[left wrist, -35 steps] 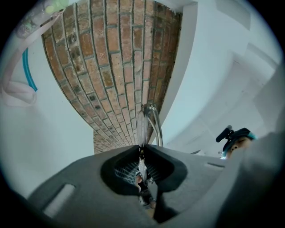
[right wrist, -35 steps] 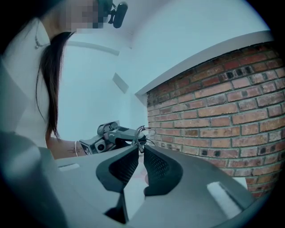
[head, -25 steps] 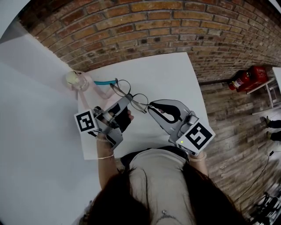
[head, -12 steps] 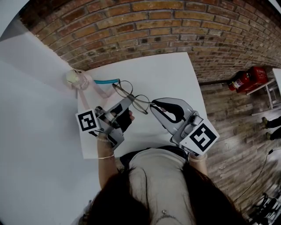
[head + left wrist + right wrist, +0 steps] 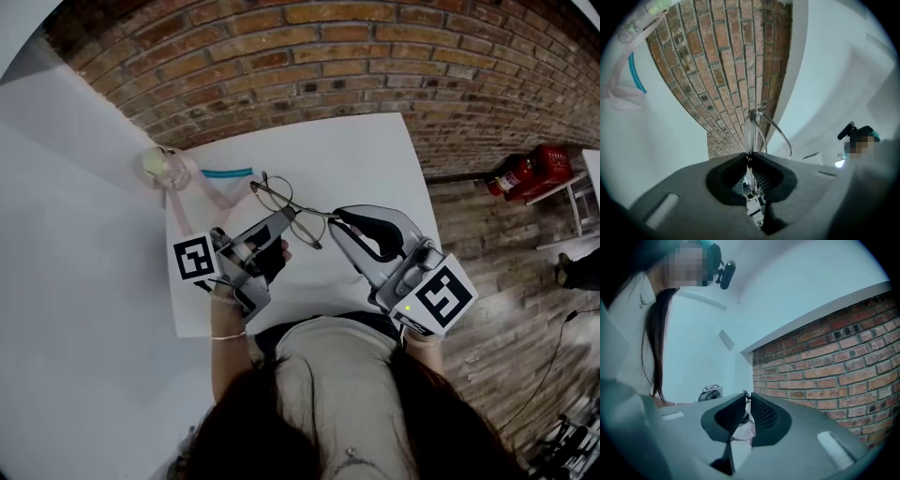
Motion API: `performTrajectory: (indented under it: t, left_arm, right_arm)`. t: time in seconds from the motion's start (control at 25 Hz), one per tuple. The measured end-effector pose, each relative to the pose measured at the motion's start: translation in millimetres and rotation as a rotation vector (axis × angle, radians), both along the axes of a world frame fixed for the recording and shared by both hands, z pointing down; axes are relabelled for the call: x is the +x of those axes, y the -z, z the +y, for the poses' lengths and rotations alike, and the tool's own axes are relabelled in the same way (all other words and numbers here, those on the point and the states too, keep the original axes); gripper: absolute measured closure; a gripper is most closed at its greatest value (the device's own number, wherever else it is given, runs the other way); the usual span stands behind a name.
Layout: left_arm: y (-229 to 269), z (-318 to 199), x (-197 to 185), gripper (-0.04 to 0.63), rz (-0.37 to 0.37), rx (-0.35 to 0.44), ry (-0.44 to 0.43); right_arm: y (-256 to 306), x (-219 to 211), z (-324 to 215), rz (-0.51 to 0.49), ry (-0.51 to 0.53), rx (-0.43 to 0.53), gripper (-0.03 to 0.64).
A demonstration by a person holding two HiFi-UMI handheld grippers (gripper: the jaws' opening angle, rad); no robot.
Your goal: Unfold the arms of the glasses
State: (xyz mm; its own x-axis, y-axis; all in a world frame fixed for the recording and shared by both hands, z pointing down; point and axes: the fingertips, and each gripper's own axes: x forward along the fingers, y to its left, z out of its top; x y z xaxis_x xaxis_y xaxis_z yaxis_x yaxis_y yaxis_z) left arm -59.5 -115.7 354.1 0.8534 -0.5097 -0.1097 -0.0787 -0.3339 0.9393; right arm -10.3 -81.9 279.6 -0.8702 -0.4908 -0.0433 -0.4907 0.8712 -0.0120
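Thin wire-rimmed glasses (image 5: 272,196) hang in the air above the white table (image 5: 356,159), held between both grippers. My left gripper (image 5: 289,217) is shut on the frame near one lens. In the left gripper view the lens (image 5: 749,133) stands edge-on above the shut jaws of the left gripper (image 5: 750,157), and one arm (image 5: 781,131) curves off to the right. My right gripper (image 5: 336,218) is shut on the end of the other arm, which runs out sideways from the frame. In the right gripper view the right gripper (image 5: 746,398) pinches that thin wire, mostly hidden.
A small clear bottle (image 5: 159,169), a pink strap (image 5: 214,194) and a teal strip (image 5: 228,173) lie at the table's far left corner. A brick wall (image 5: 375,56) backs the table. A red fire extinguisher (image 5: 525,169) lies on the wooden floor to the right.
Both grippers have shifted to the right with the glasses. The right gripper has drawn away from the frame, so the arm it holds now stretches out further.
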Motion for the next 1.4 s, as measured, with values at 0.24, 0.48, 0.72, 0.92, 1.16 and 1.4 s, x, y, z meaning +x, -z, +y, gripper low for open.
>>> performTrajectory:
  t: [0.24,0.48,0.72,0.92,1.16,1.4]
  left_arm:
    - [-5.0,1.8,4.3,0.561,-0.019,-0.012,-0.010]
    - [-11.4,3.8,9.4,0.563,-0.048,-0.022,-0.026]
    - [-17.9,7.3,16.1,0.561,-0.076,-0.032,-0.045]
    - [-21.9,8.5,20.3,0.561,-0.097,-0.039,-0.057]
    - [-28.1,10.7,26.0,0.561,-0.123,-0.048,-0.073]
    - [-32.7,14.4,31.3,0.563,-0.134,-0.067,-0.089]
  right_arm:
    - [5.0,2.9,-1.1,-0.003,-0.006,0.009,0.576]
    - [9.3,6.1,-3.8,-0.009,-0.021,0.019,0.575]
    - [13.7,10.4,-5.4,-0.017,-0.035,0.029,0.575]
    - [16.0,13.7,-7.6,-0.019,-0.046,0.030,0.575]
    - [18.7,15.7,-8.9,-0.023,-0.053,0.038,0.575]
    - [21.6,18.2,-9.9,-0.029,-0.059,0.038,0.575]
